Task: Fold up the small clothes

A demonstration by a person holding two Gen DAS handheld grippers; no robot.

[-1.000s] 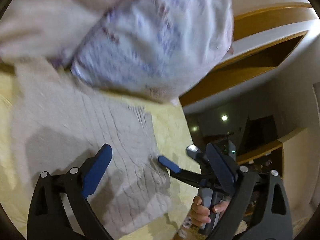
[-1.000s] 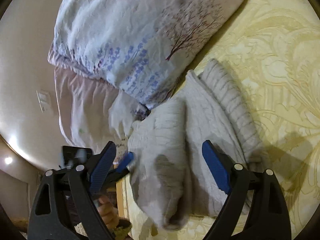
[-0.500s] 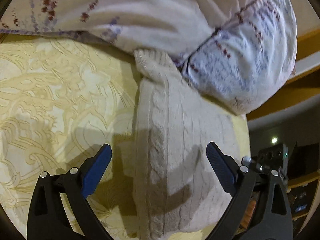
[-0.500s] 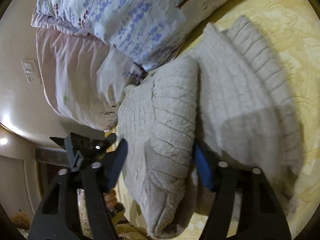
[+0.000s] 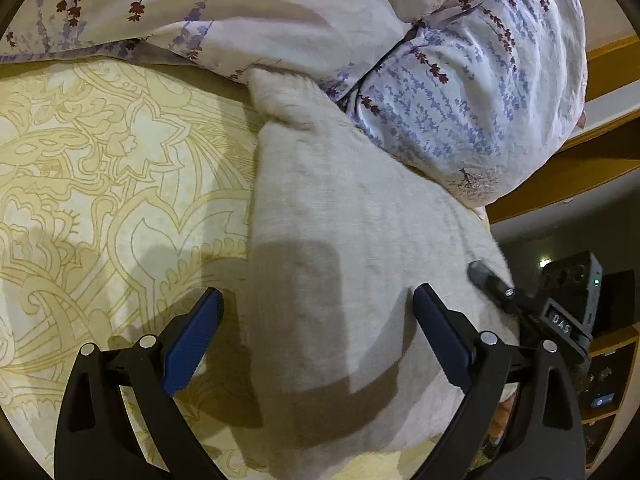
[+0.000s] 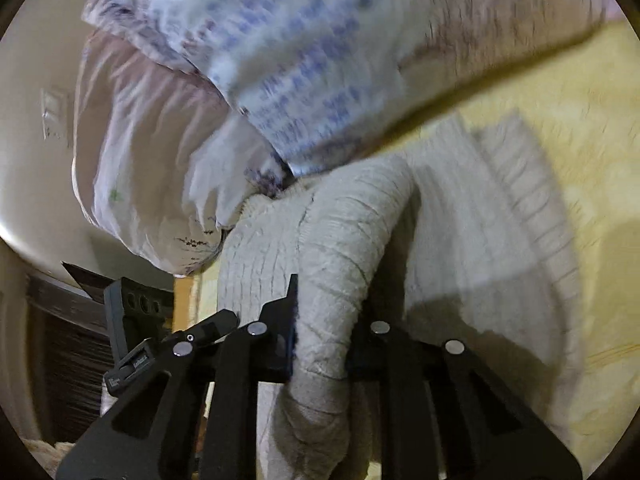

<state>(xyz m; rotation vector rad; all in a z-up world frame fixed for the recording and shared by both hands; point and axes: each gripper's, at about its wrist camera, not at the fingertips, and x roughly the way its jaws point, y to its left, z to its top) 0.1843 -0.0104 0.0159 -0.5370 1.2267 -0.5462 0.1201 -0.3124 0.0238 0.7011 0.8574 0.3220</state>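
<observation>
One yellow patterned bedspread (image 5: 100, 184) under floral pillows (image 5: 460, 92), knit sweater (image 5: 340, 240).

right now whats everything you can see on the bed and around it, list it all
knit sweater: one, pale grey-beige cable knit, on the bedspread, far end against the pillows, near fold bunched in the right gripper
pillows: at least two, white and pink with purple and red floral print, behind the sweater
bedspread: one, cream-yellow with gold scroll pattern, under everything
wooden headboard or shelf: one, orange-brown, at the right of the left wrist view
wall switch: one, white, on the wall, blurred
left gripper: black with blue fingers, open astride the sweater, not pressing it
right gripper: black, jaws closing, pinching a fold of the sweater
</observation>
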